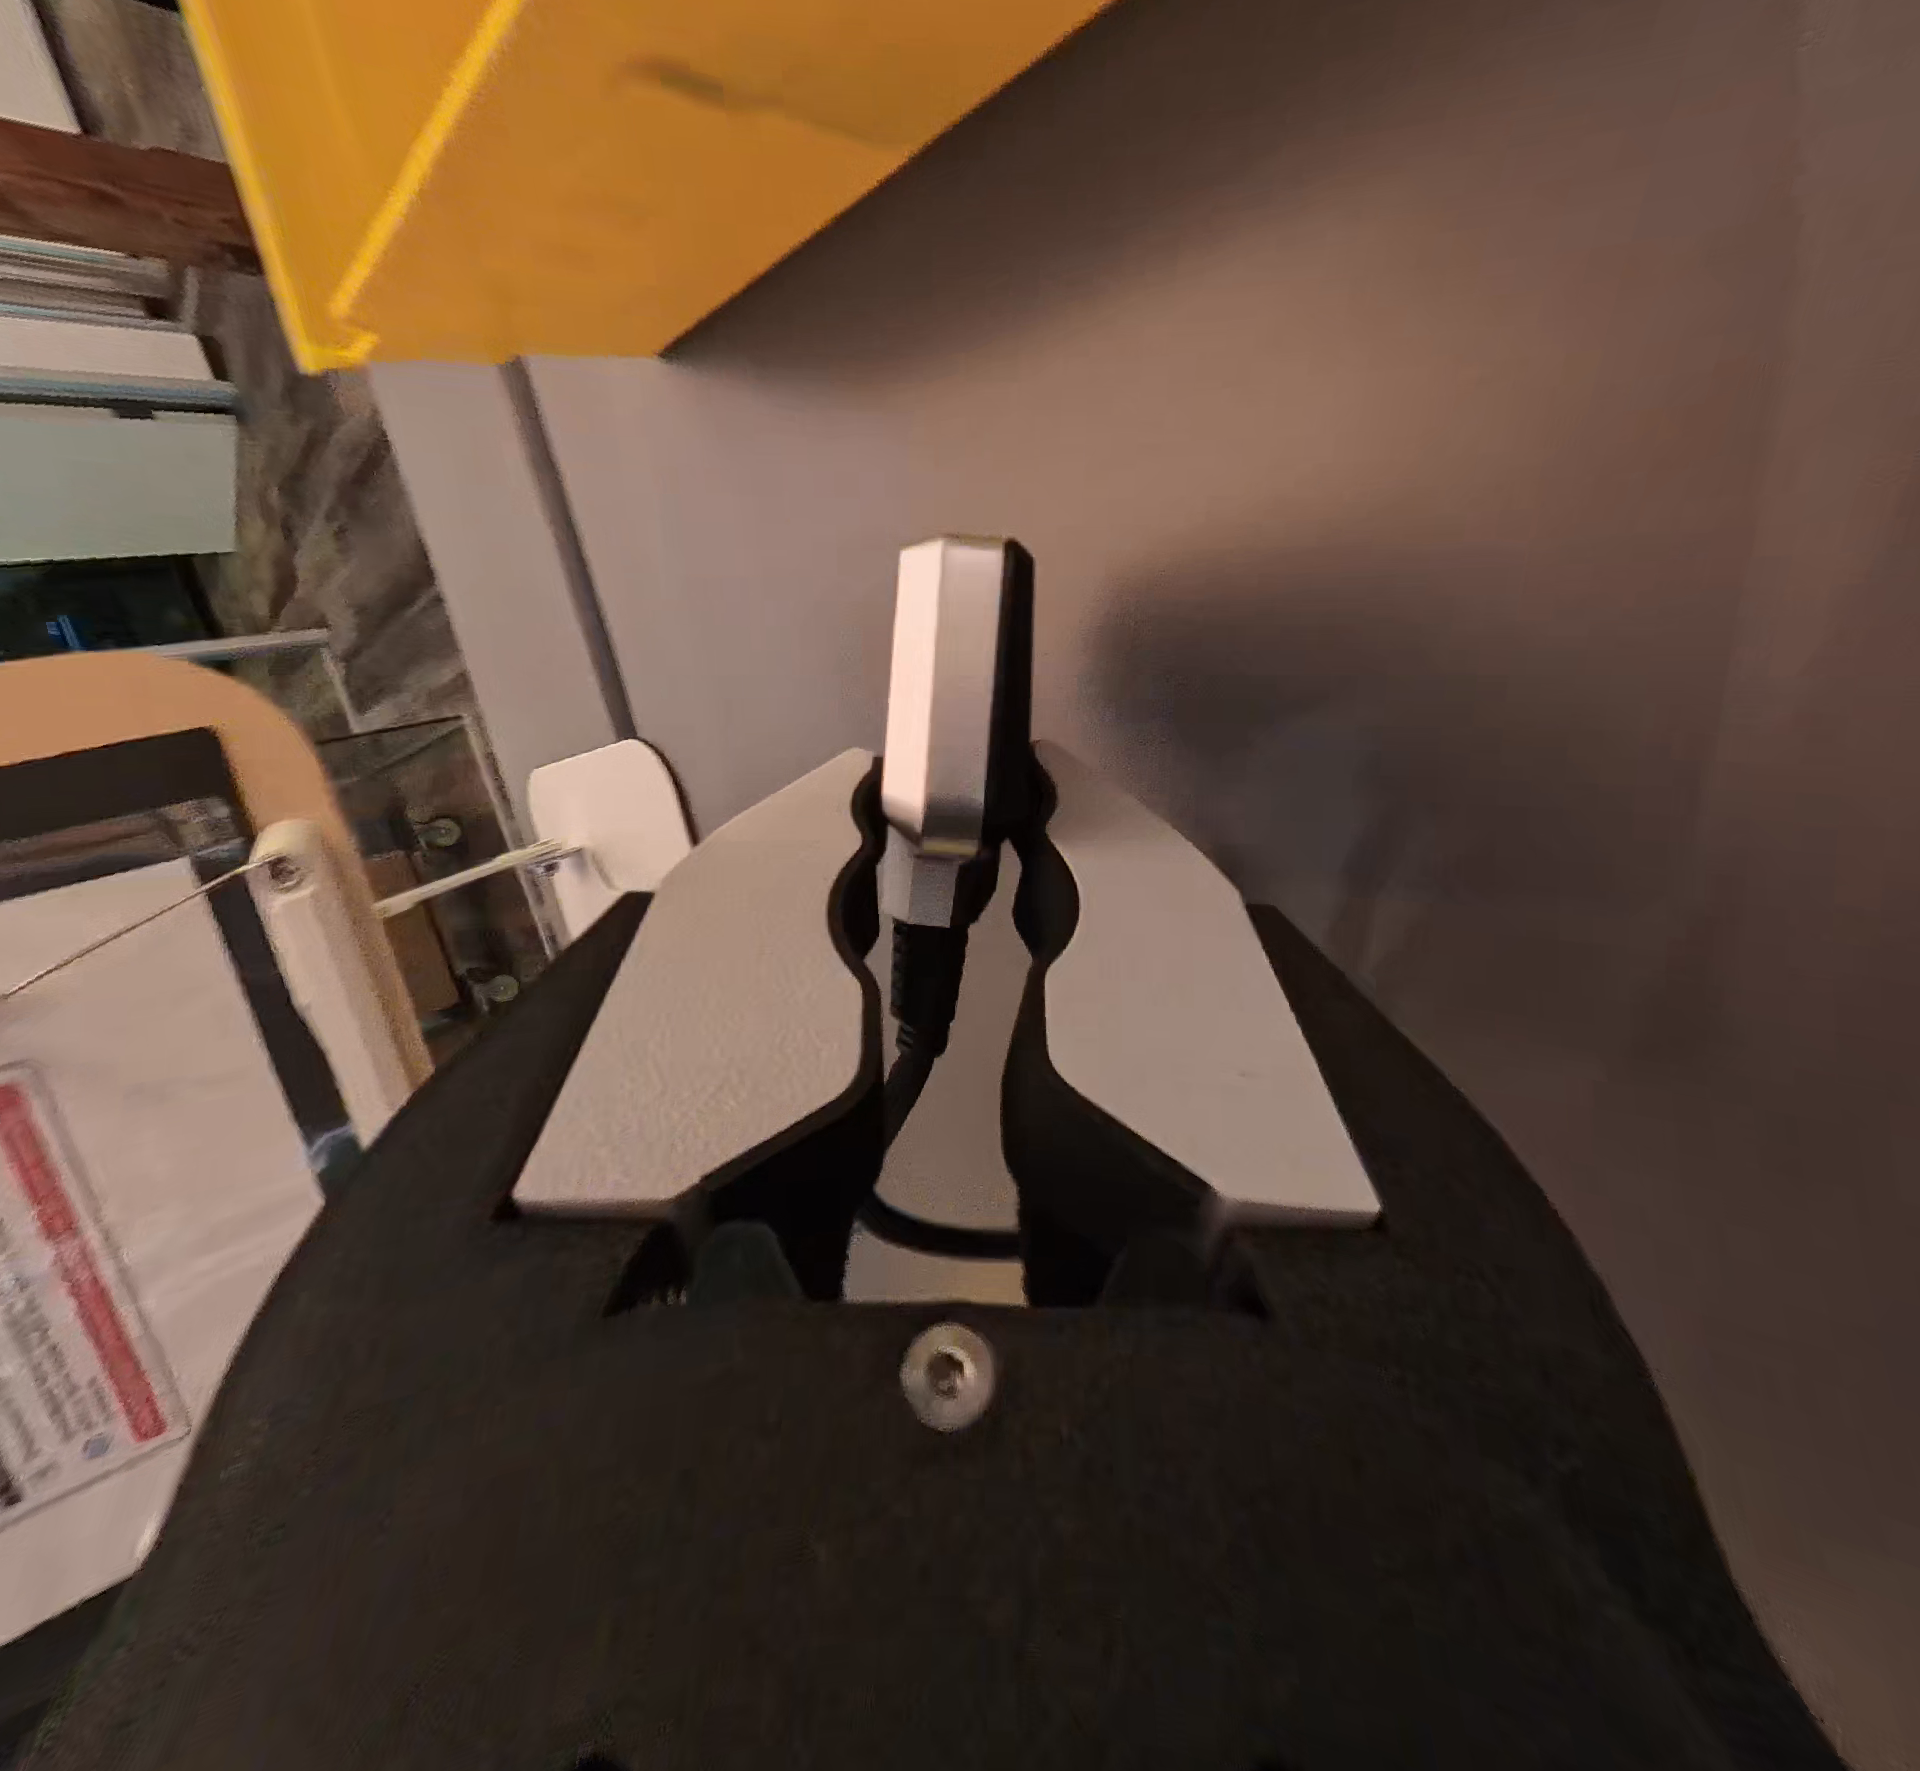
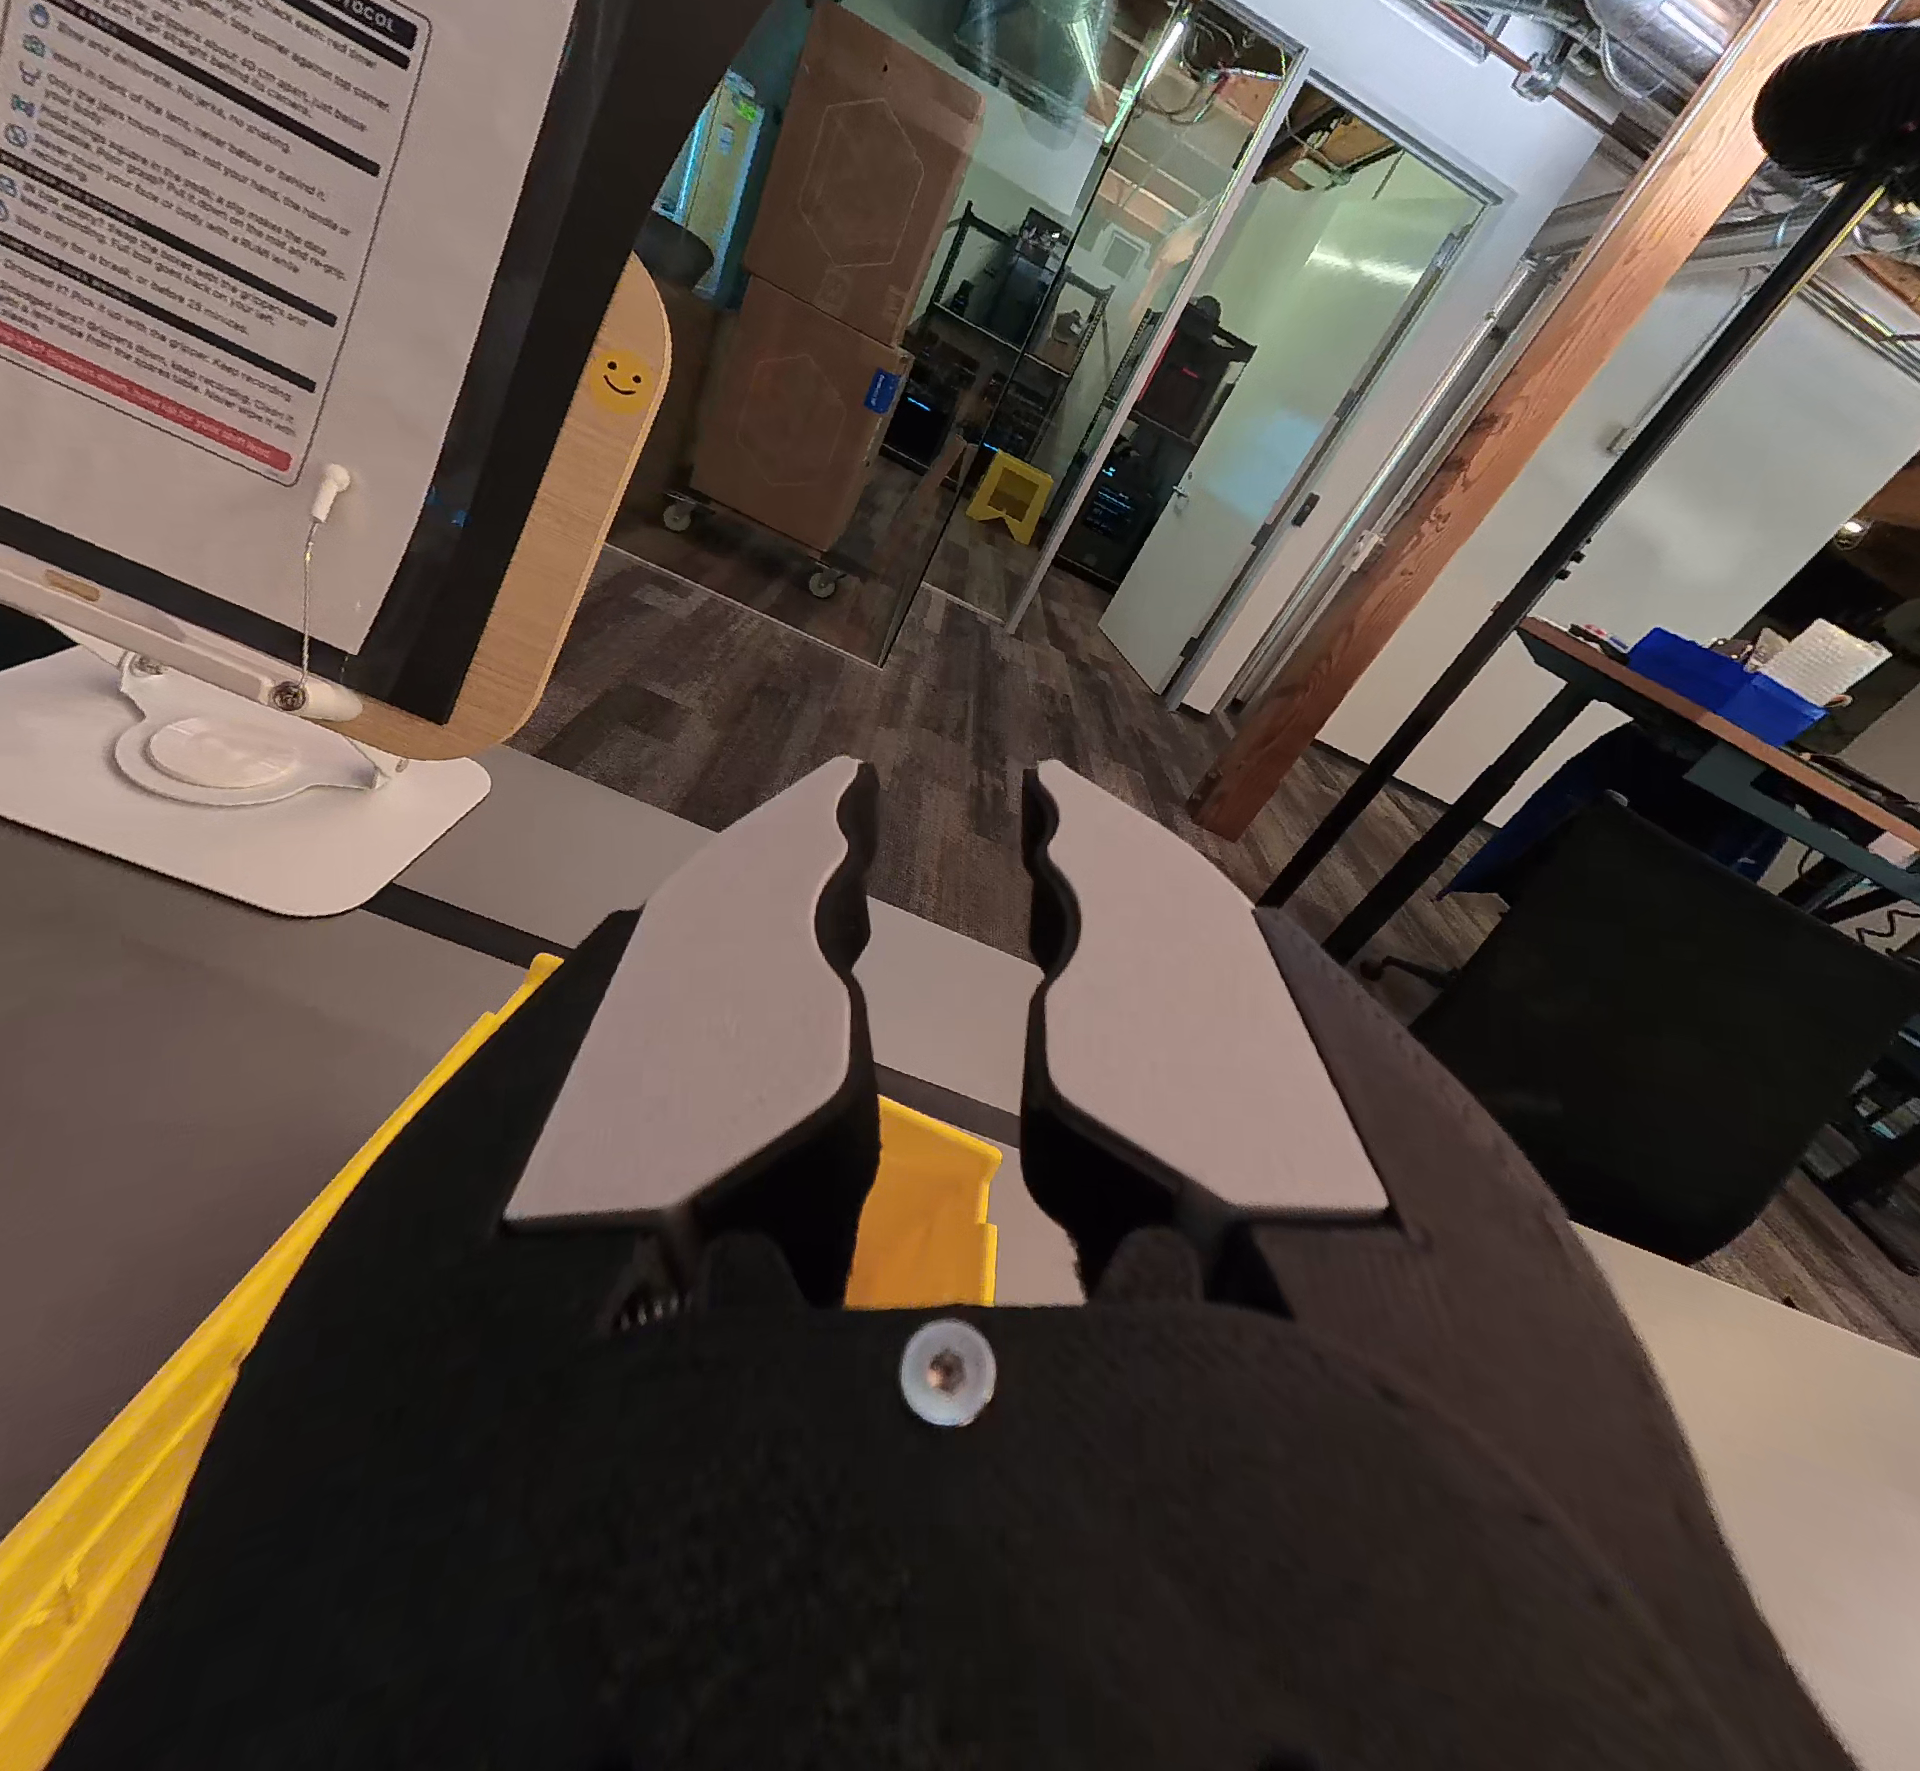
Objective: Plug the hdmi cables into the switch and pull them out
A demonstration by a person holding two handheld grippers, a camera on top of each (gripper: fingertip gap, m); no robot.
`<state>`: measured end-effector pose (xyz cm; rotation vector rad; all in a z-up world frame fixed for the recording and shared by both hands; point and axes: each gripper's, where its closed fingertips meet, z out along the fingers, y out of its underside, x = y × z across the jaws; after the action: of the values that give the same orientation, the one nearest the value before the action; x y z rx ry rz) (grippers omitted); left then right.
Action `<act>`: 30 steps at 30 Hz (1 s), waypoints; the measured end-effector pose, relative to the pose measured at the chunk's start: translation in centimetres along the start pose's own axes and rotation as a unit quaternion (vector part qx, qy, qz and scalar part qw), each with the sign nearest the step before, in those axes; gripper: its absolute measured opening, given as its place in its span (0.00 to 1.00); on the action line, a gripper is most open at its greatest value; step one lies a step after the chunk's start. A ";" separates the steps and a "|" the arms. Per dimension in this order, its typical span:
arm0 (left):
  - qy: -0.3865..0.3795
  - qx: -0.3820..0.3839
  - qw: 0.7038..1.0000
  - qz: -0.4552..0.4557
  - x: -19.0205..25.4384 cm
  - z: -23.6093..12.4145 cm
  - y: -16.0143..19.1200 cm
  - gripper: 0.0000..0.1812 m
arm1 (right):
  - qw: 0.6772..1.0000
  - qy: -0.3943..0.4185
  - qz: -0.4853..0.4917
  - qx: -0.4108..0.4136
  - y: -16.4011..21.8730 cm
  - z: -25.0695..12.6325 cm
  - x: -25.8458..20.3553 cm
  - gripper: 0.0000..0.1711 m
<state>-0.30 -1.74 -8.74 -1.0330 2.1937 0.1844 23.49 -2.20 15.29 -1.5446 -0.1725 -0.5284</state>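
Note:
In the left wrist view my left gripper (image 1: 951,791) is shut on a silver HDMI plug (image 1: 951,682). The plug sticks out past the fingertips above the grey table (image 1: 1455,578), and its black cable (image 1: 914,1046) runs back between the fingers. This view is rolled sideways. In the right wrist view my right gripper (image 2: 951,786) is open and empty, held above the table's far edge and pointing out into the room. The switch shows in neither view.
A yellow bin (image 1: 644,111) lies beyond the left gripper and shows under the right gripper (image 2: 925,1202). A tablet stand with a printed sheet (image 2: 208,163) on a white base (image 2: 260,828) stands at the left. Beyond the table edge are a black chair (image 2: 1662,1025), a wooden post (image 2: 1558,371) and glass doors.

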 end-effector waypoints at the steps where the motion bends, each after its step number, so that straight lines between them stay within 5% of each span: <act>1: 0.012 -0.006 1.000 0.003 0.4 0.6 0.0 0.12 | 1.000 0.000 0.001 0.000 0.1 0.0 0.1 0.16; 15: 0.088 0.049 0.995 -0.002 -0.3 4.8 -0.4 0.12 | 1.000 -0.010 0.001 -0.008 0.4 0.2 -0.2 0.16; 24: 0.095 0.065 0.992 -0.058 0.1 7.2 0.3 0.24 | 1.000 -0.018 0.013 -0.010 0.7 0.2 0.1 0.16; 30: 0.097 0.087 0.987 -0.100 -0.5 4.5 -1.0 0.37 | 0.999 -0.026 0.023 -0.009 0.9 0.2 0.2 0.16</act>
<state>3.07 -0.27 -11.64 -1.2032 2.2122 -0.2022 24.06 -2.09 14.60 -1.5770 -0.1713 -0.4544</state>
